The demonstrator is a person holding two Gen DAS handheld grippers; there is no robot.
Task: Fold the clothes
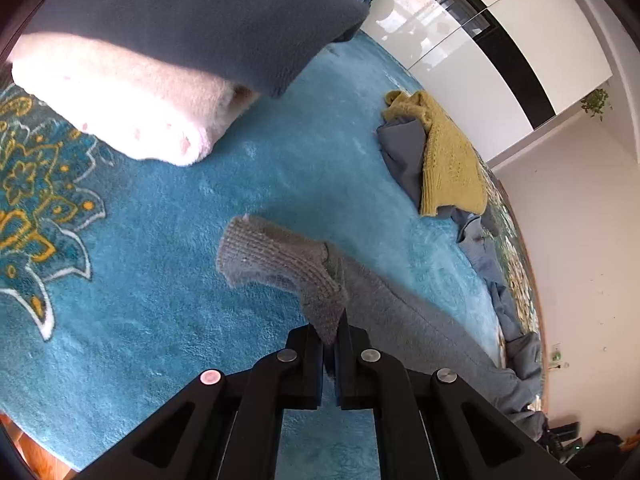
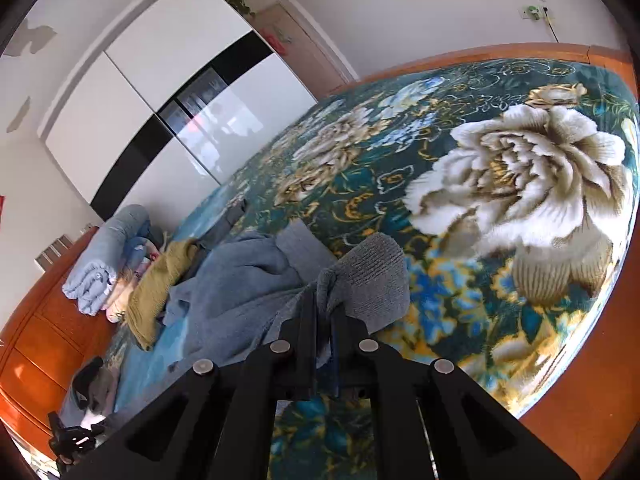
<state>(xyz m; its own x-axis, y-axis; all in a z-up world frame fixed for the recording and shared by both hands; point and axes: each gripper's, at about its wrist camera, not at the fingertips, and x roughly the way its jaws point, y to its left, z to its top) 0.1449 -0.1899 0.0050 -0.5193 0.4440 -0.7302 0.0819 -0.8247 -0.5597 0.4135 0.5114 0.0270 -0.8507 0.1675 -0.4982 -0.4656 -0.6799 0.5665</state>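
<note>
Grey sweater (image 1: 416,320) stretched across turquoise floral blanket (image 1: 168,264) on bed, lower centre to lower right of left wrist view; ribbed knit cuff (image 1: 280,264) lifted, pinched in left gripper (image 1: 329,332), jaws pressed together on knit. Other ribbed cuff (image 2: 368,276) at centre of right wrist view, clamped in right gripper (image 2: 323,312), jaws closed on bunched fabric, grey body (image 2: 240,292) trailing toward left of frame. Folded pink fleece (image 1: 120,100) under folded dark grey cloth (image 1: 192,20), upper left of left wrist view. Mustard knit (image 1: 448,156) over blue-grey clothes (image 1: 400,160), right of centre, well apart from cuff. White wardrobe (image 2: 168,92) with black band, upper left of right wrist view.
</note>
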